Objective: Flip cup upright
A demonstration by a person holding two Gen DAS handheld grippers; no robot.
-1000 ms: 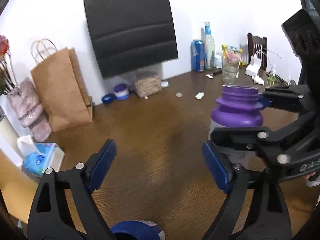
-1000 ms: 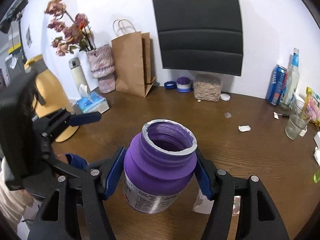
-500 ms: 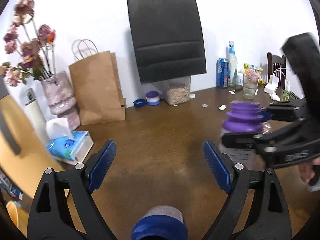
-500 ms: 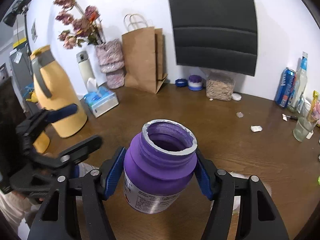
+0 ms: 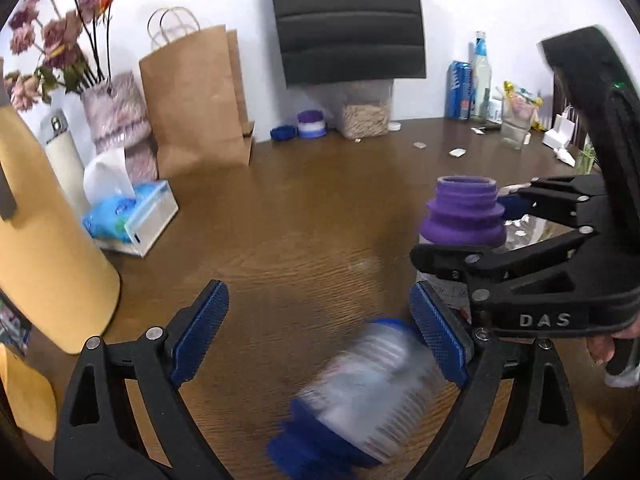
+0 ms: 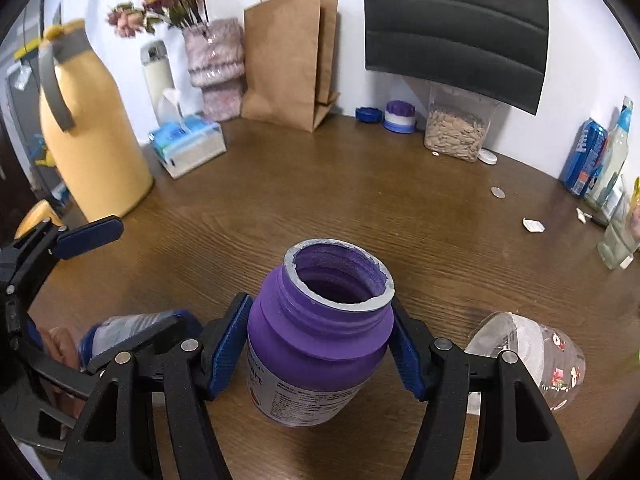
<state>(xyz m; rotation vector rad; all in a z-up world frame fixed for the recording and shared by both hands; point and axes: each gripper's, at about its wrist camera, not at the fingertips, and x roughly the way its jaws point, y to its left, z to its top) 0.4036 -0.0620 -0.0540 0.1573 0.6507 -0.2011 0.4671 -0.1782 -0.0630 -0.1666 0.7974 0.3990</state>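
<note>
Since a second ago a blue-capped clear jar (image 5: 360, 400) has come into the left wrist view – lying on its side, blurred, between the spread pads of the left claw (image 5: 320, 336), which is open and holds nothing. The view has also swung to take in more of the bench's left end. The right claw (image 6: 320, 348) is unchanged: clamped on the purple bottle (image 6: 320, 332), mouth up, held just above the bench (image 6: 360, 200).

The cup (image 6: 528, 356) (clear plastic, small red prints) lies tipped over on the bench just right of the right claw – not yet touched. Judgement: the flip is still ahead; the right claw is occupied, so the free left claw or a put-down of the bottle seems needed first.

Around: yellow jug (image 6: 88, 132), tissue box (image 6: 188, 144), brown paper bag (image 6: 288, 52), seed container (image 6: 456, 128), blue can (image 6: 584, 160) – all well apart from the cup. Nearest obstacles are the bottle and the right claw's own arm beside the cup.
</note>
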